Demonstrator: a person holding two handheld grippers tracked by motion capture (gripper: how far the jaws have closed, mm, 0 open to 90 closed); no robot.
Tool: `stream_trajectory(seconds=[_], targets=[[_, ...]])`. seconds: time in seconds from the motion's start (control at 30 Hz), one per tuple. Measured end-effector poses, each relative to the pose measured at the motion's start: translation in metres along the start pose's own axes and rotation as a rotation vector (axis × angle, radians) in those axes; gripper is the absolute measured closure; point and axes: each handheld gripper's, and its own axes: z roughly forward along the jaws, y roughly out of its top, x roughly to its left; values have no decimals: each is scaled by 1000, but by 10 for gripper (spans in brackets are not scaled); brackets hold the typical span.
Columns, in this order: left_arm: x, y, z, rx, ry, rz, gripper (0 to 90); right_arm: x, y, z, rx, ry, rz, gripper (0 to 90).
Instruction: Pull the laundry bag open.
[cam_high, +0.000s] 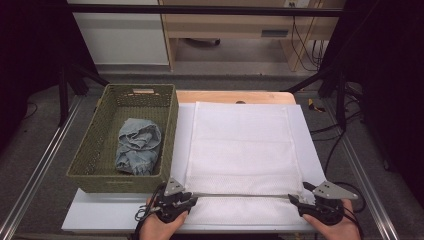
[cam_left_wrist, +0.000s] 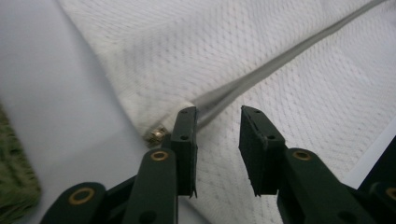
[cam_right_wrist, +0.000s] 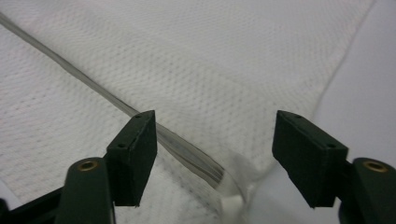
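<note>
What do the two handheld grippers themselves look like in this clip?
Both the left gripper and right gripper are black, each topped by a grey three-cornered plate. Black cables trail back past the hands. Up close, the jaws are dark blocks on arms with brass-coloured rivets.

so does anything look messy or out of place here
Mostly tidy. The white mesh cloth lies flat and square on the table, its grey zipper line straight between the two open grippers. The one untidy thing is the denim garment, crumpled in a heap inside the green basket.
</note>
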Motion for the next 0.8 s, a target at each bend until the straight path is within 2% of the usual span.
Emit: stream_trajectory(seconds=[0.17,0.33,0.47,0.63,0.7,0.73,0.8], targets=[[-6,2,8,13,-12,31,615,13,7,5,-15,22,-68,221],[-9,4,8,2,-24,34,555,20,13,12,-22,60,-94,167],[-14,5,5,-25,-45,43,524,26,20,22,-18,84,-121,155],[-11,10,5,-81,-52,39,444,31,32,37,-16,118,-149,138],[-10,14,6,-122,-29,20,378,33,38,43,-4,124,-170,124],[-10,15,6,-131,-16,23,307,34,41,47,1,127,-177,113],[-10,18,7,-148,0,28,246,36,45,51,6,129,-181,109]])
